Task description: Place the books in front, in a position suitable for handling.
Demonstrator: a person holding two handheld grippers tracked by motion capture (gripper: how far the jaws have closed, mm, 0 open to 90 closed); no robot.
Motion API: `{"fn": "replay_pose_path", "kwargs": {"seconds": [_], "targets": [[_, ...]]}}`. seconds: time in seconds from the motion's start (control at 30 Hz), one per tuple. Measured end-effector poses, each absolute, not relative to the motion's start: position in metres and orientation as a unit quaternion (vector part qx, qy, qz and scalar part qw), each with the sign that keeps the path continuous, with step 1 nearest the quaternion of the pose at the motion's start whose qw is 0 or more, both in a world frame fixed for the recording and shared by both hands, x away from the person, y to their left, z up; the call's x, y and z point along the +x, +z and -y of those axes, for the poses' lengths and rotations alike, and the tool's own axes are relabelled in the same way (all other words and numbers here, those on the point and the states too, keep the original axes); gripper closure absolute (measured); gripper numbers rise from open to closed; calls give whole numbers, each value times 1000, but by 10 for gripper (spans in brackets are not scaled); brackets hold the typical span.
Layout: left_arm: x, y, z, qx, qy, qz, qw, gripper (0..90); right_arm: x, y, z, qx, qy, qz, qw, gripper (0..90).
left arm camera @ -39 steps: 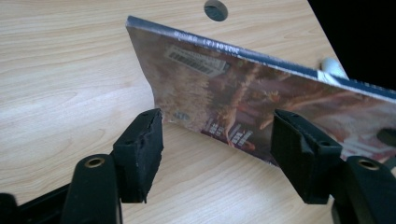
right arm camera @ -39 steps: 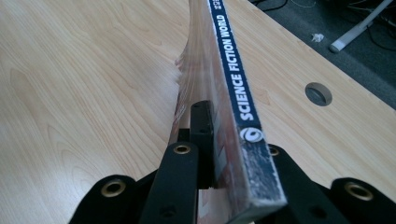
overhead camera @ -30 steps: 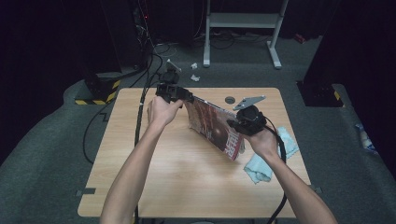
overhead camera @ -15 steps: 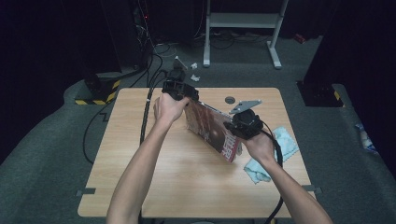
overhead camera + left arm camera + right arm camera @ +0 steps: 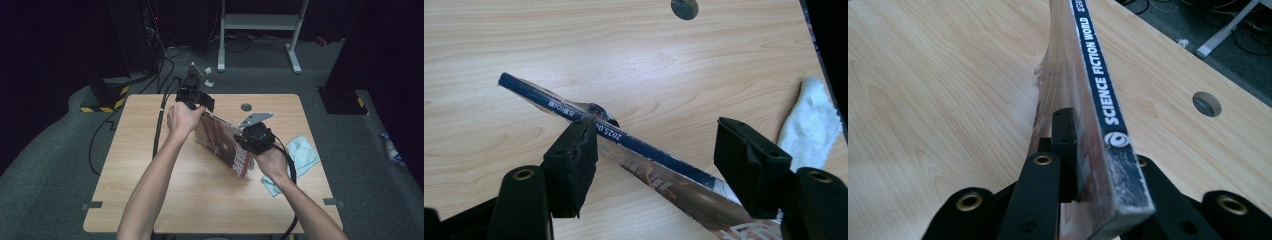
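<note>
The magazine is up off the table, tilted on edge; right gripper clamps its near spine end, probably bearing the weight, while left gripper, jaws apart, straddles the far end to steady it.

Glossy magazine, dark blue spine uppermost, held on edge, apparently lifted above wooden table

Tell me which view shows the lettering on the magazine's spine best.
The right gripper view: the magazine's spine runs close along the camera, reading "SCIENCE FICTION WORLD". The left gripper view shows the spine slanting between the open claw's pads, with small print. The high view shows the magazine's cover, its spine lettering too small to read.
</note>
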State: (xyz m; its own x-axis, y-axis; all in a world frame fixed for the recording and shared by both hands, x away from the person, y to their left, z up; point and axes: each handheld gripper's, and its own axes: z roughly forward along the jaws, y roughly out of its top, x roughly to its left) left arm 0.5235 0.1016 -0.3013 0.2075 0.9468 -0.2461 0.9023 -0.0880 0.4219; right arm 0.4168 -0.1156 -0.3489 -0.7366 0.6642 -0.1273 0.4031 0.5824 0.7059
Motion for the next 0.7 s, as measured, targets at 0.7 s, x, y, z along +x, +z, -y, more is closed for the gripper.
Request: {"fn": "replay_pose_path", "kwargs": {"seconds": [0.7], "targets": [[527, -313, -88, 735, 30, -638, 226, 307, 412, -348, 113, 310, 345, -863, 201, 842]]}}
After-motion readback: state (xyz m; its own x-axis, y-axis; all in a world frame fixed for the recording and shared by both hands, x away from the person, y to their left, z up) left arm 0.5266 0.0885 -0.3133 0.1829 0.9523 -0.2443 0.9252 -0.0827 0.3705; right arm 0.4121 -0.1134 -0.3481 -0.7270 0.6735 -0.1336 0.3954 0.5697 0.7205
